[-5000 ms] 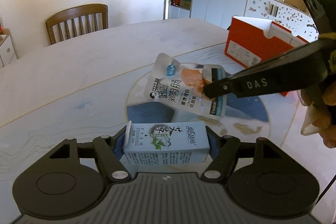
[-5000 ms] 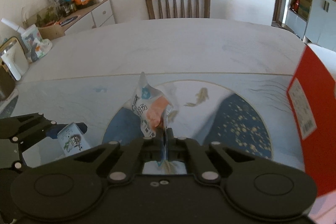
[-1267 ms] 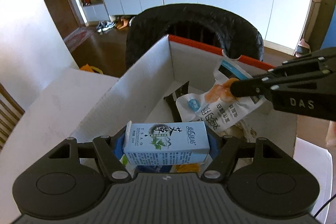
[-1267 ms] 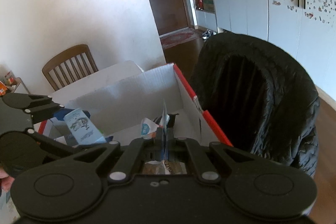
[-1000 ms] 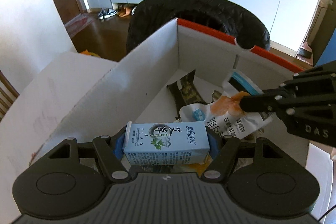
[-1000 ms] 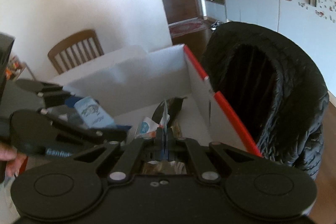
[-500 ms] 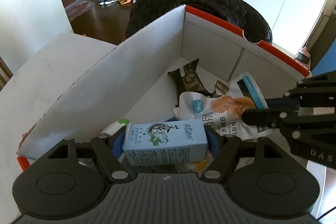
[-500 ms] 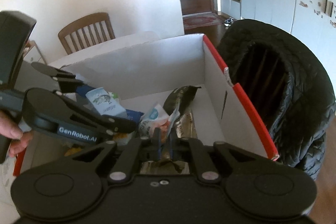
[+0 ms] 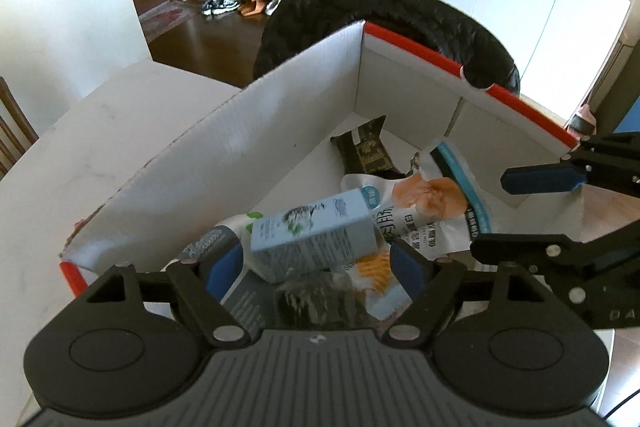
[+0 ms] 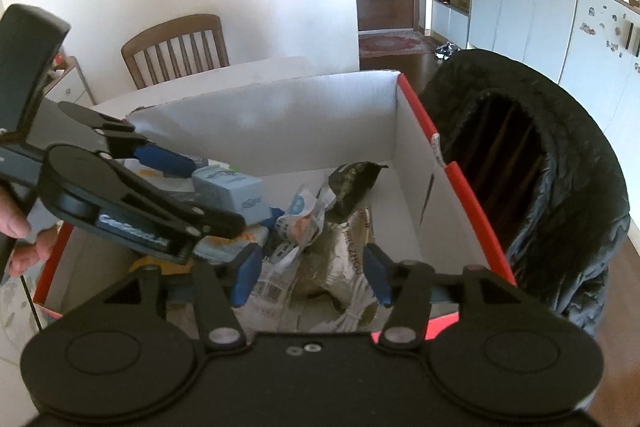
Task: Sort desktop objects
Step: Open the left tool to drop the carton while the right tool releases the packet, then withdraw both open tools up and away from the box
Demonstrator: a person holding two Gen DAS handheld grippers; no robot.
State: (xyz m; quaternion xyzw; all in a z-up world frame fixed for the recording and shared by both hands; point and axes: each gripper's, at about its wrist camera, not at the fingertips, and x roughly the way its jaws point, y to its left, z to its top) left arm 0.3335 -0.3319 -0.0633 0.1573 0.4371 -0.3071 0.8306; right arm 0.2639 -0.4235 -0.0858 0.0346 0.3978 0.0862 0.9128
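Both grippers hang over a white cardboard box with a red rim (image 9: 260,131) (image 10: 280,123). My left gripper (image 9: 314,265) (image 10: 224,193) is opening. The light blue carton (image 9: 316,231) (image 10: 228,187) tilts loose between its blue pads, touching neither, above the packets in the box. My right gripper (image 10: 312,269) (image 9: 492,215) is opening too. The white and orange pouch (image 9: 424,211) (image 10: 300,223) lies crumpled in the box below its pads, free of them.
A dark snack packet (image 9: 364,151) (image 10: 352,183) and several other packets lie in the box. A black padded chair back (image 9: 384,15) (image 10: 540,167) stands just behind it. The white table (image 9: 100,131) runs left, with a wooden chair (image 10: 176,47) beyond. A hand (image 10: 16,227) holds the left gripper.
Both grippers carried their loads from the table to over the box. The right jaws have parted and dropped the pouch. The left jaws widened and the carton tipped loose.
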